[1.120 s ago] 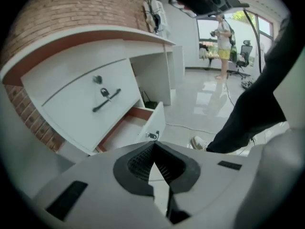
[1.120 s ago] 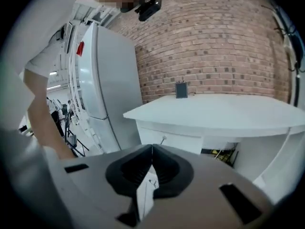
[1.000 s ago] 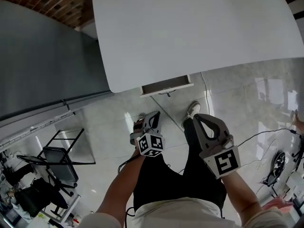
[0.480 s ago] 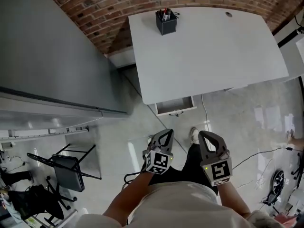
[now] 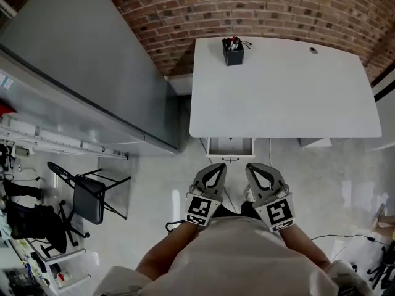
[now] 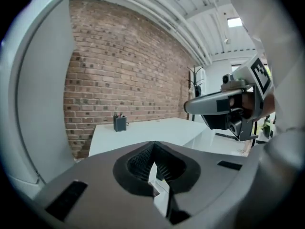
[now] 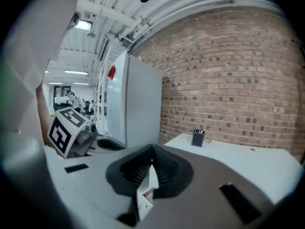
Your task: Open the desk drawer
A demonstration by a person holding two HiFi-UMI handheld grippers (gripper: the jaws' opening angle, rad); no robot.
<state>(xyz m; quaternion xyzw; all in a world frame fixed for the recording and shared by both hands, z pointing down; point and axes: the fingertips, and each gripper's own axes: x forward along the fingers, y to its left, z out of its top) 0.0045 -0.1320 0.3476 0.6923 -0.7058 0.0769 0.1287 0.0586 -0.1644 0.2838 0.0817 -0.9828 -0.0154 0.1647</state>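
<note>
A white desk (image 5: 284, 103) stands against the brick wall, with a black pen holder (image 5: 233, 52) at its back left. Under its front edge a small white drawer (image 5: 230, 147) juts out, pulled open. My left gripper (image 5: 216, 166) and right gripper (image 5: 253, 166) hang side by side close to the person's body, short of the drawer and touching nothing. Both are shut and hold nothing. In the left gripper view the shut left gripper (image 6: 152, 146) points over the desk (image 6: 157, 128), with the right gripper's body (image 6: 224, 104) alongside. In the right gripper view the right gripper (image 7: 152, 149) is shut too.
A tall grey cabinet (image 5: 92, 85) runs along the left of the desk. A black folding chair (image 5: 89, 196) stands on the pale tiled floor at the left. Cables (image 5: 345, 238) lie on the floor at the lower right. A brick wall (image 5: 278, 11) backs the desk.
Both grippers have risen and drawn in side by side near the body. The head view has lifted, so the whole desk and pen holder now show. The drawer stays open.
</note>
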